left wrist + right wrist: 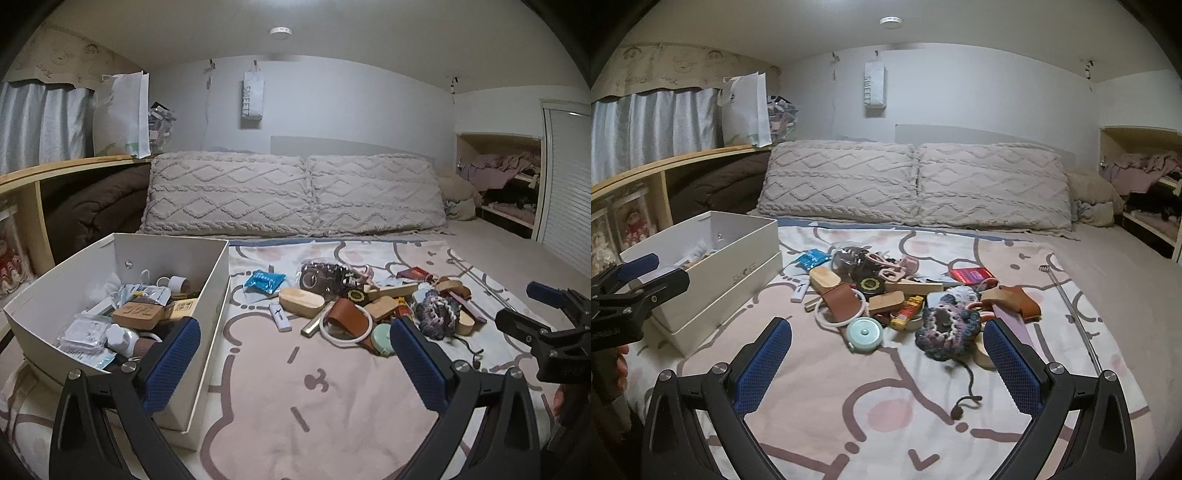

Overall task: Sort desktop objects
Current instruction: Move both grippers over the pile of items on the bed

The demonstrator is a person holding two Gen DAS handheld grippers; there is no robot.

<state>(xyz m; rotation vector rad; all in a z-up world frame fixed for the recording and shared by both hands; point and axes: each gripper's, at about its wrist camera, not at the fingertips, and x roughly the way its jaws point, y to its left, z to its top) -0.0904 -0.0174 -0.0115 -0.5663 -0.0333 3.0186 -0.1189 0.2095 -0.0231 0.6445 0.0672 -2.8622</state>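
Note:
A pile of small objects lies on the bed cover: a mint round tape measure point(864, 332), a crocheted pouch point(947, 330), a brown leather piece point(842, 301) in a white ring, wooden blocks, a red box point(971, 275), a blue packet point(265, 280) and a white USB stick point(280, 316). A white box point(212, 306) at the left holds several items; it also shows in the right wrist view point(738, 273). My left gripper point(295, 363) is open and empty beside the box. My right gripper point(886, 365) is open and empty, just short of the pile.
Two knitted pillows point(916, 184) lie at the head of the bed. A wooden shelf point(66, 170) with a paper bag runs along the left. An open cupboard point(506, 181) with clothes is at the right. A thin metal rod point(1075, 314) lies right of the pile.

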